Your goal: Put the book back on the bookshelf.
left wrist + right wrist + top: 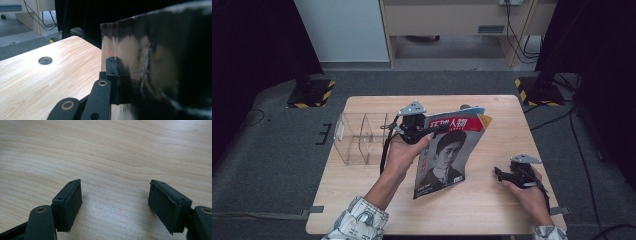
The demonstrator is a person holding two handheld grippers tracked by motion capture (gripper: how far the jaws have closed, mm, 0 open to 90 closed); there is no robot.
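Note:
A magazine (447, 152) with a man's portrait and a red title band hangs upright over the middle of the wooden table (492, 200). My left gripper (428, 131) is shut on its top left edge. In the left gripper view the magazine (160, 62) looms dark and glossy on the right, pinched by the black pads (113, 75). My right gripper (498, 171) rests low on the table at the right, apart from the magazine. Its jaws stand open over bare wood, with nothing between the pads (68, 202).
A clear plastic organiser (362, 137) with compartments stands on the table's left side, just left of my left hand. A round cable hole (45, 60) sits in the tabletop near the far edge. Dark stands with striped feet (312, 92) flank the table on the floor.

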